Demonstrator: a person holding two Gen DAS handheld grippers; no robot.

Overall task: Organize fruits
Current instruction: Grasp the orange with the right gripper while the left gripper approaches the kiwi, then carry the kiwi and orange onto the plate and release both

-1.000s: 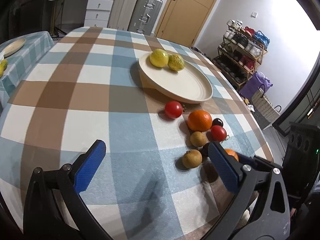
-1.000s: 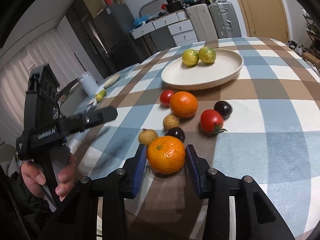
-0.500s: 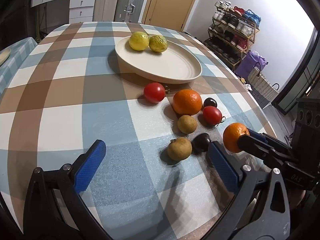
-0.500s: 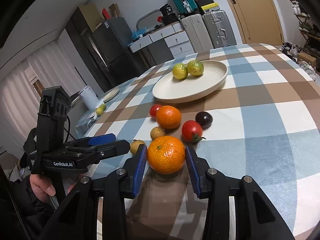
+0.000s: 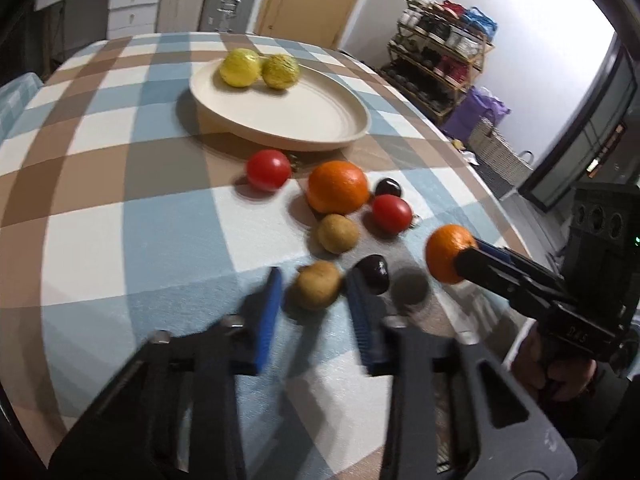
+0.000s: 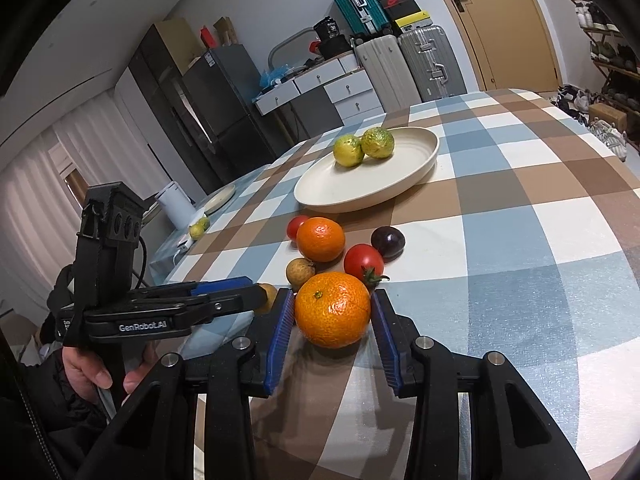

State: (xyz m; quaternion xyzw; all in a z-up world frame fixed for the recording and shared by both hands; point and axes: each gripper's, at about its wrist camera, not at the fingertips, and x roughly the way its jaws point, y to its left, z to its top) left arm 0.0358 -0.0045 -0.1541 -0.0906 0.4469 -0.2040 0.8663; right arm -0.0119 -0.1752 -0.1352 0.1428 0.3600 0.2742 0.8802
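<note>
My right gripper (image 6: 332,316) is shut on an orange (image 6: 333,310) and holds it above the table; it also shows in the left wrist view (image 5: 449,253). My left gripper (image 5: 314,294) has its blue pads on either side of a brown longan (image 5: 316,290), closing in, with small gaps still showing. A cream plate (image 5: 320,120) holds two yellow-green citrus fruits (image 5: 240,67). Between plate and grippers lie a second orange (image 5: 337,187), two tomatoes (image 5: 268,169), another longan (image 5: 337,233) and two dark plums (image 5: 373,274).
The checked tablecloth (image 5: 120,208) covers a round table whose edge curves close on the right. A side table with a small plate and a white kettle (image 6: 176,210) stands to the left. Suitcases, drawers and a shoe rack (image 5: 444,52) line the walls.
My left gripper moved forward and its jaws narrowed from wide open around the near longan. My right gripper lifted the orange off the table and carried it forward.
</note>
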